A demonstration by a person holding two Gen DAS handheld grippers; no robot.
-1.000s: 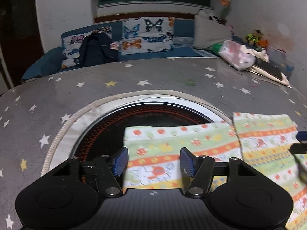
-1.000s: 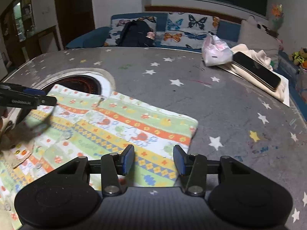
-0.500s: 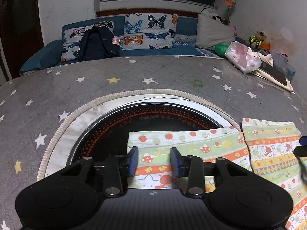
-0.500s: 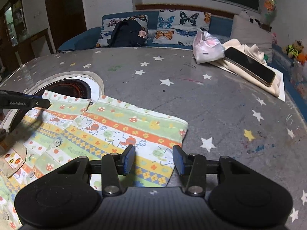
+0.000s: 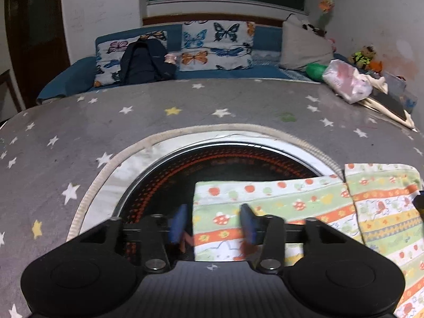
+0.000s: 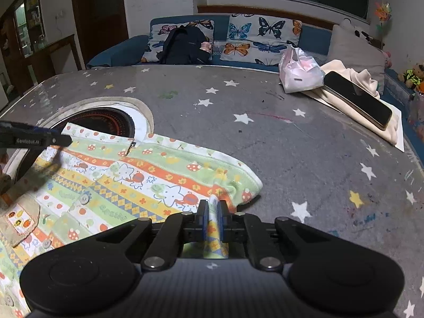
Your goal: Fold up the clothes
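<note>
A child's patterned garment [image 6: 127, 175] with green, orange and yellow stripes lies spread on the grey star-print table. My right gripper [image 6: 212, 212] is shut on the hem of its right sleeve, and cloth shows between the pads. In the left wrist view my left gripper [image 5: 212, 222] stands open over the left sleeve [image 5: 254, 212]; its left finger is just outside the sleeve's end, above the dark round hob [image 5: 172, 182]. The left gripper also shows at the left edge of the right wrist view [image 6: 34, 139].
A pink plastic bag [image 6: 299, 74], a phone [image 6: 357, 98] and cream cloth sit at the table's far right. A sofa with butterfly cushions [image 5: 217, 45] and a dark backpack [image 5: 145, 61] stands behind the table. Bare grey tabletop [image 6: 304, 159] lies right of the garment.
My right gripper has closed on the right sleeve's hem and bunched it up. My left gripper has shifted left to the left sleeve's end and its fingers stand wider than half a second ago.
</note>
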